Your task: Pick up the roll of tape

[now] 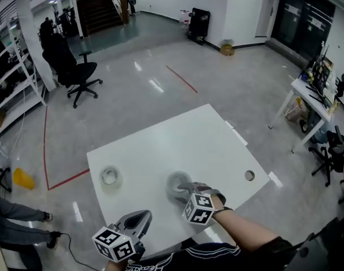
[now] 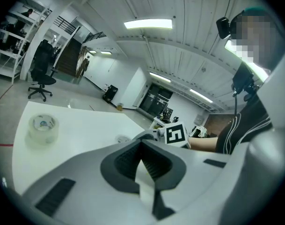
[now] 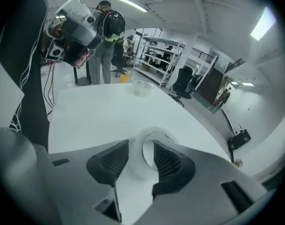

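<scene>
Two rolls of tape lie on the white table [image 1: 205, 134]. A whitish roll [image 1: 174, 180] lies flat near the front edge, and my right gripper [image 1: 180, 189] comes down on it from the near side. In the right gripper view the jaws stand open astride the roll's near wall [image 3: 149, 142], one pad outside it and one over its hole; no pad visibly presses on it. A clear roll [image 1: 109, 176] lies further left, also seen as the clear roll [image 2: 43, 125]. My left gripper [image 1: 148, 212] hovers by the table's front edge, shut and empty [image 2: 141, 144].
A round cable hole [image 1: 249, 175] sits near the table's right corner. A black office chair [image 1: 75, 72] and shelves stand on the floor at the back left. A person [image 3: 105, 41] stands beyond the table's left end. A yellow object [image 1: 23, 178] lies on the floor.
</scene>
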Demonstrator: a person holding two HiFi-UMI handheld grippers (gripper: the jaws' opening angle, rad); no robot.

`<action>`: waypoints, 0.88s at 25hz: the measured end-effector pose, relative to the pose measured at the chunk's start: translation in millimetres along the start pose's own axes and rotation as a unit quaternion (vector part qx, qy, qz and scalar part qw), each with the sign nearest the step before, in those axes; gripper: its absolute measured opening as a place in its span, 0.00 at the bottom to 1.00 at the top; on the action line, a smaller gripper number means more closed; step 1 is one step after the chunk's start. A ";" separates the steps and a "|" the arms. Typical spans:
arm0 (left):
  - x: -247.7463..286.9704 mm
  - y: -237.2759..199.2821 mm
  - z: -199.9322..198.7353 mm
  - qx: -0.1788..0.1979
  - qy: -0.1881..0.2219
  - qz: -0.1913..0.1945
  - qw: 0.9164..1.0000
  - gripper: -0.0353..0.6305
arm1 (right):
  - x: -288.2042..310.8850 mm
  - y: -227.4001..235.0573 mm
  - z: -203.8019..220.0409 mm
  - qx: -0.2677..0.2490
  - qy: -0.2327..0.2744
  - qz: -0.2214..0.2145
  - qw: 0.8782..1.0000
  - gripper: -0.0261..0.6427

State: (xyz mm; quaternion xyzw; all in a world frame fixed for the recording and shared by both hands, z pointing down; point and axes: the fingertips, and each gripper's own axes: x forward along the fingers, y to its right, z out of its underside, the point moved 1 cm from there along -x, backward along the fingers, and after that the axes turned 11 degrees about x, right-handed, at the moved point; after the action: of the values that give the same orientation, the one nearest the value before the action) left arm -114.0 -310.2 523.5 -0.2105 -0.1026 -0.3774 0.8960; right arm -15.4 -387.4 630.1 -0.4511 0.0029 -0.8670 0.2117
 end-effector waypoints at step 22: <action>12.4 -7.8 0.7 -0.015 0.000 0.006 1.000 0.06 | 37.5 3.3 30.5 -0.049 -0.130 -0.023 0.990 0.25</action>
State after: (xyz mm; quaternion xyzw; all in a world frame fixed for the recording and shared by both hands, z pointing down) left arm -111.0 -322.7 530.7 -0.2243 -0.0953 -0.3736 0.8950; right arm -9.2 -398.5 676.8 -0.5696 0.0074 -0.8046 0.1678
